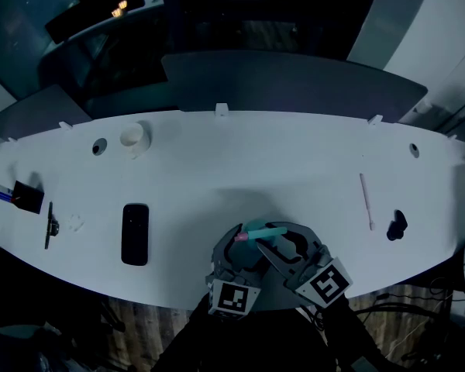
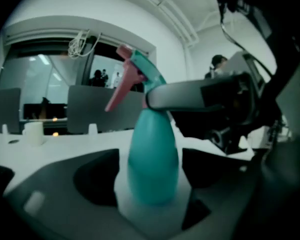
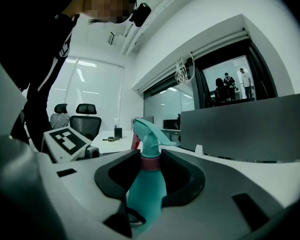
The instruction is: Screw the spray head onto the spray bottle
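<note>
right tool pinches the pink screw collar of the teal plastic spray bottle, likely to twist it; left tool gapes loosely around its body.

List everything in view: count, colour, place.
spray bottle: 1, teal, pink trigger; between both grippers, near edge
phone: 1, black, table left
cup: 1, white, far left
box: 1, black, left edge
pen: 1, black, beside box
stick: 1, pale pink, right
small object: 1, black, beside stick
table: 1, white
left gripper: 1, grey, around bottle body, contact unclear
right gripper: 1, grey, shut on bottle collar
</note>
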